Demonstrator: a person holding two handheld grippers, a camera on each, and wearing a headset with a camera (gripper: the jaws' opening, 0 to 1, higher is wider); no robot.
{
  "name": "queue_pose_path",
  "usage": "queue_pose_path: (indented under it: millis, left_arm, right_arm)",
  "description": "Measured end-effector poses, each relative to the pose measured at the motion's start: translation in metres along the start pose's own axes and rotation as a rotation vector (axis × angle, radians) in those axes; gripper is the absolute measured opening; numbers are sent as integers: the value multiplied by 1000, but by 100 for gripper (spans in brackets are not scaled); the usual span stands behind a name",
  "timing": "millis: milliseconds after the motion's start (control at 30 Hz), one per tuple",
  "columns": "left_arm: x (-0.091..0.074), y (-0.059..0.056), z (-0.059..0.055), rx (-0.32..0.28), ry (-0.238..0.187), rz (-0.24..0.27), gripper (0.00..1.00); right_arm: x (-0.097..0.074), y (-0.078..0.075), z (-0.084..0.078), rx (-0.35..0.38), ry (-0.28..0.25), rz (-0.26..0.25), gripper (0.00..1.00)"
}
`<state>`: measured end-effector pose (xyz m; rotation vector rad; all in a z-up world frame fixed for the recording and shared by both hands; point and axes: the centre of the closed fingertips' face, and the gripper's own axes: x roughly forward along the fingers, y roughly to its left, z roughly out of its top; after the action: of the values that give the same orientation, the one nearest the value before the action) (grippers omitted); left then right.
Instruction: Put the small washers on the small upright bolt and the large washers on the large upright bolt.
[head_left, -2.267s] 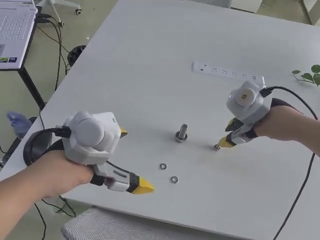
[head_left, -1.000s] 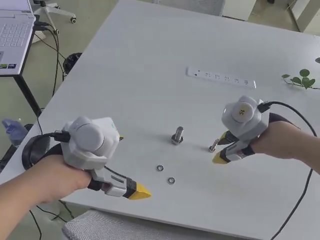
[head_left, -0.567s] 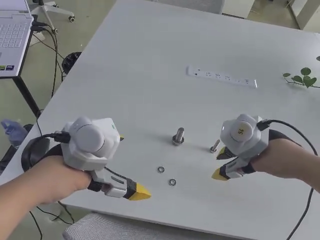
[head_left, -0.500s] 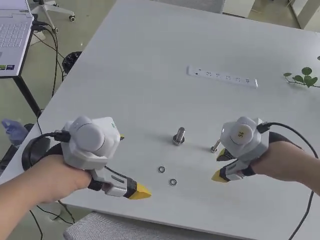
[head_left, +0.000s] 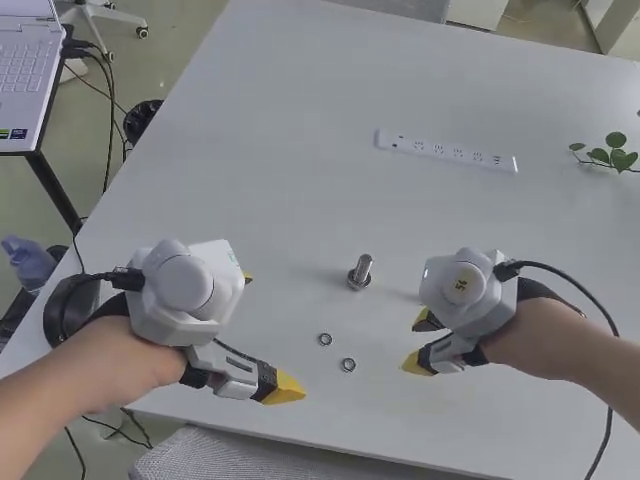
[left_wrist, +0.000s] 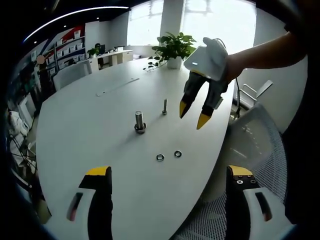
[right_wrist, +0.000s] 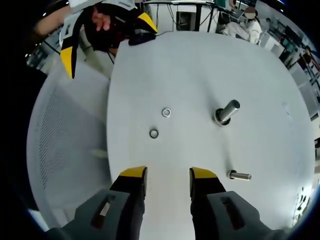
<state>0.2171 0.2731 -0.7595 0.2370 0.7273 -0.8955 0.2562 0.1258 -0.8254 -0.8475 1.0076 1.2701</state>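
Steel washers (head_left: 325, 339) lie loose near-left of the large bolt (head_left: 361, 272), none threaded. Your right gripper (head_left: 415, 343), jaws parted and empty, hovers beside them; lower and pinch one. Your left gripper (left_wrist: 169, 171) gapes wide.

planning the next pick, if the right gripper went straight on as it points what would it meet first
Likely the nearer washer, slightly left of its line; how high the right gripper is above the table is unclear.

Left tongs (left_wrist: 168, 171), right tongs (right_wrist: 168, 173): white bodies (head_left: 185, 290), yellow tips, black cables (head_left: 560, 273).
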Motion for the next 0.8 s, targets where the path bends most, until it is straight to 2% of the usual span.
queue_pose_path:
  millis: [333, 533, 800]
  left_arm:
    - [-1, -5, 5, 6, -23, -10, 94]
    - [0, -10, 3, 9, -24, -21, 94]
    - [-4, -10, 0, 0, -28, -17, 94]
  right_arm:
    - [19, 15, 16, -10, -5, 29, 34]
    - [31, 17, 29, -12, -12, 33, 34]
    - [42, 20, 40, -21, -13, 35, 34]
